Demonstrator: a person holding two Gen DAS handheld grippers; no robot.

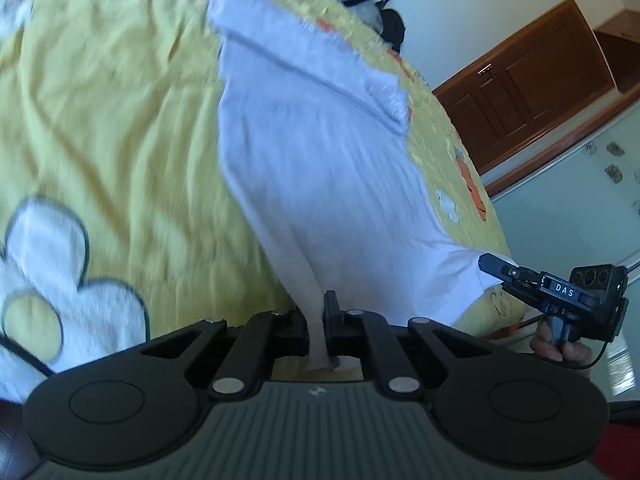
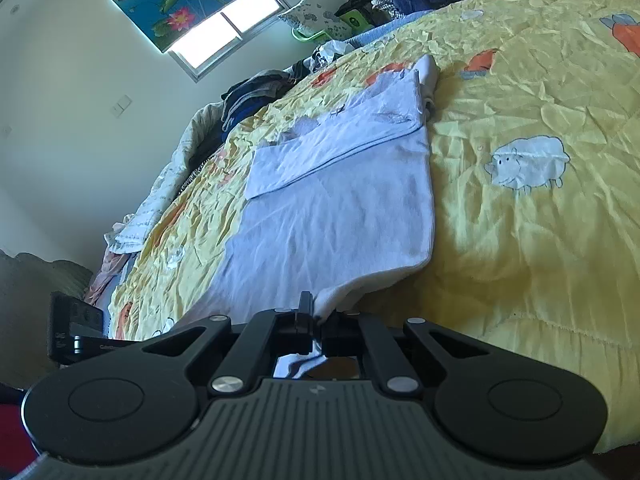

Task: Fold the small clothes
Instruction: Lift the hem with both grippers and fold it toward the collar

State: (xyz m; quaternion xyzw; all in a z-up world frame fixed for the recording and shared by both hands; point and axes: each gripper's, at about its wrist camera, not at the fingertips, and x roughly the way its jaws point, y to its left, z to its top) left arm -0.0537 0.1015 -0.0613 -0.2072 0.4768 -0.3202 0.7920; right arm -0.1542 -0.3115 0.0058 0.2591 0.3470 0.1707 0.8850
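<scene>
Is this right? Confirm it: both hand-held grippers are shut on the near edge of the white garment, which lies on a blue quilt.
One thing is wrong: the quilt is yellow, as the right wrist view shows. Left hand-held gripper and right hand-held gripper are both shut on the white garment.

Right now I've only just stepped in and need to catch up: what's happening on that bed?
A person is folding a pale lilac cotton garment on a yellow quilted bedspread. The left gripper and right gripper each have their jaws clamped on a near corner of it. Its far part is already folded over, and the rest lies flat.
</scene>
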